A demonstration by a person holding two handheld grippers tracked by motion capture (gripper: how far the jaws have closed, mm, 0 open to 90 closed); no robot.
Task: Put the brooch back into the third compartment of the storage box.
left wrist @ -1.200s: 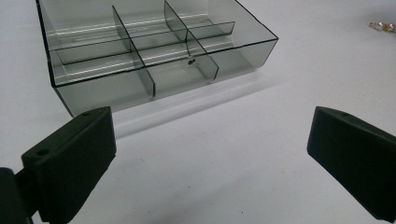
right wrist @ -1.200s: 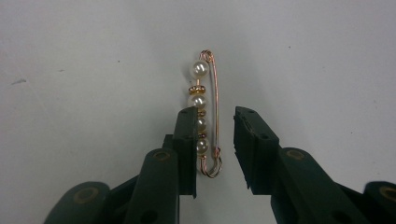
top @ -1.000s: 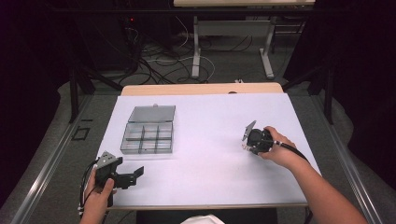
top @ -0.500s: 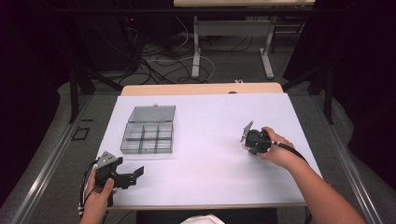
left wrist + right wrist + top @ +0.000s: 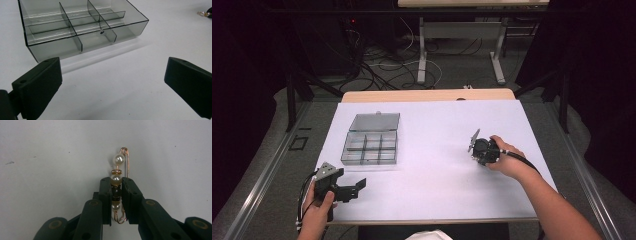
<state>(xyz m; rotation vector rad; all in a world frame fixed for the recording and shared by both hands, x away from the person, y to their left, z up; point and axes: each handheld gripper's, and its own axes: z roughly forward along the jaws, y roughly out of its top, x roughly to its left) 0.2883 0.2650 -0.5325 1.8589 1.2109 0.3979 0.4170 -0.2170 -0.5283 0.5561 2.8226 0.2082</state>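
With the right gripper at 3 o'clock on the tabletop, its jaws having just closed on the beaded pin (left gripper wide open), lift straight up and slowly toward the compartment box at 9 o'clock.

box on table, left half | left gripper before box | beaded pin on table, right, between right gripper jaws
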